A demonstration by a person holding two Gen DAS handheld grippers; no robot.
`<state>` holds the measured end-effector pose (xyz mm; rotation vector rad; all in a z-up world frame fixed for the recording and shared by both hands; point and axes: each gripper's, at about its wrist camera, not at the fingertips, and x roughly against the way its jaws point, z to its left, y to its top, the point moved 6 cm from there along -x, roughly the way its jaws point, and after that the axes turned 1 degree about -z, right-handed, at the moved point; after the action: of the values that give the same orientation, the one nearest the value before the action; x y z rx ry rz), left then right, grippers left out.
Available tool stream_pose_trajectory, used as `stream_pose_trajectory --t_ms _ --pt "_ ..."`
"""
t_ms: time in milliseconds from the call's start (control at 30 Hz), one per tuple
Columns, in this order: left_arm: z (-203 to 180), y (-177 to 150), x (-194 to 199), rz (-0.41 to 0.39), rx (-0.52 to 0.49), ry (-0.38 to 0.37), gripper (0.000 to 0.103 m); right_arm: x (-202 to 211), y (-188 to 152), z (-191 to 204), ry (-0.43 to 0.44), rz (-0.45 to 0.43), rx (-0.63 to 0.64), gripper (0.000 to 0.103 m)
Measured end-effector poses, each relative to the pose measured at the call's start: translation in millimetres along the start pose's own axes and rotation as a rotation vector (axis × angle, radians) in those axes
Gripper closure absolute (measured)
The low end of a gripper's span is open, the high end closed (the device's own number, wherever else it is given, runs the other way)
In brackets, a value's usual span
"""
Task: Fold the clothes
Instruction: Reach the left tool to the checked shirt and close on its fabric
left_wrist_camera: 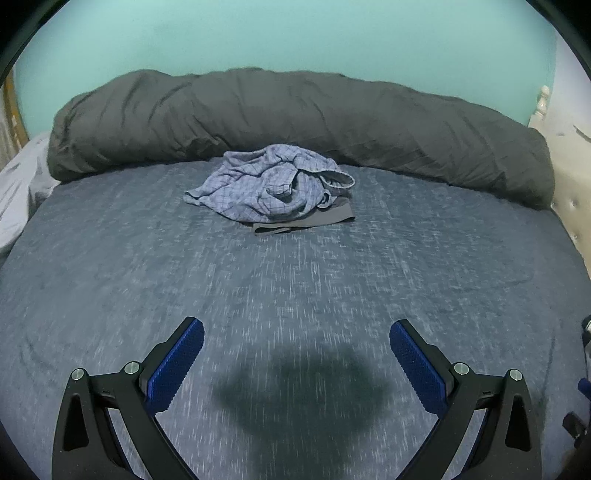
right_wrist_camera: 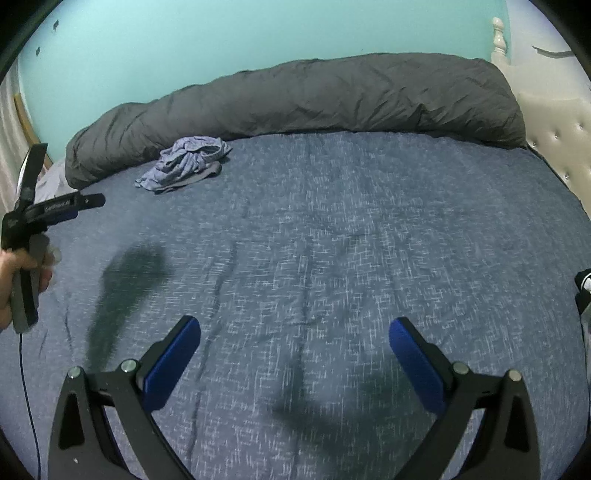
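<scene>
A rolled grey duvet (left_wrist_camera: 295, 122) lines the bed's far edge under a teal wall (left_wrist_camera: 295, 33). The blue flecked bedspread (left_wrist_camera: 295, 280) lies bare between. The crumpled checked shirt (left_wrist_camera: 269, 184) sits atop a grey garment (left_wrist_camera: 314, 219) near that far edge, well apart from the left gripper (left_wrist_camera: 296, 332) and right gripper (right_wrist_camera: 294, 330), both spread wide, holding nothing

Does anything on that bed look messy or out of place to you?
Only the clothes. A blue checked garment lies crumpled in a heap near the rolled grey duvet, partly on top of a flat grey garment. Both the left gripper and right gripper have open, empty jaws over the blue bedsheet.
</scene>
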<state>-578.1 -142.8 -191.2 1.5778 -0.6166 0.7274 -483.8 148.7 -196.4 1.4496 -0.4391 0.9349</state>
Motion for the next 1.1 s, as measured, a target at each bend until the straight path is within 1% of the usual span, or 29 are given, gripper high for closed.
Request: stream_pose_trajectory --t_ms 167,400,500,633,700,800,867,900,933,1000,1033,1067,1100 --pt "5 22 -37 0.018 0.0 -0.004 0.0 -19 4 -6 -0.004 0.033 -0.017 0.0" --pt "9 53 -88 0.026 -0.008 0.024 0.0 -50 6 -20 -0.009 0.082 -0.037 0.0" --pt "11 63 -107 0.029 -0.021 0.046 0.0 -60 7 -27 -0.013 0.095 -0.038 0.0" --pt "14 72 -131 0.043 -0.015 0.056 0.001 -69 9 -34 -0.013 0.102 -0.049 0.0" --pt "14 75 -141 0.052 -0.016 0.057 0.004 -73 9 -37 -0.01 0.106 -0.055 0.0" --pt "12 80 -154 0.057 -0.039 0.065 0.007 -76 8 -37 -0.004 0.111 -0.055 0.0" --pt "11 84 -162 0.061 -0.057 0.077 0.02 -78 7 -38 0.0 0.113 -0.056 0.0" --pt "12 85 -166 0.068 -0.054 0.078 0.033 -78 6 -38 0.001 0.114 -0.057 0.0" --pt "14 85 -170 0.076 -0.049 0.08 0.039 -78 6 -39 0.0 0.115 -0.057 0.0" --pt "18 86 -177 0.094 -0.023 0.068 0.042 -79 2 -40 -0.002 0.119 -0.059 0.0" --pt "20 86 -179 0.098 -0.02 0.066 0.05 -80 1 -41 -0.003 0.121 -0.06 0.0" --pt "22 87 -181 0.102 -0.02 0.065 0.056 -81 -2 -42 -0.004 0.126 -0.061 0.0" --pt "24 87 -182 0.104 -0.024 0.067 0.065 -82 -4 -43 -0.004 0.131 -0.063 0.0"
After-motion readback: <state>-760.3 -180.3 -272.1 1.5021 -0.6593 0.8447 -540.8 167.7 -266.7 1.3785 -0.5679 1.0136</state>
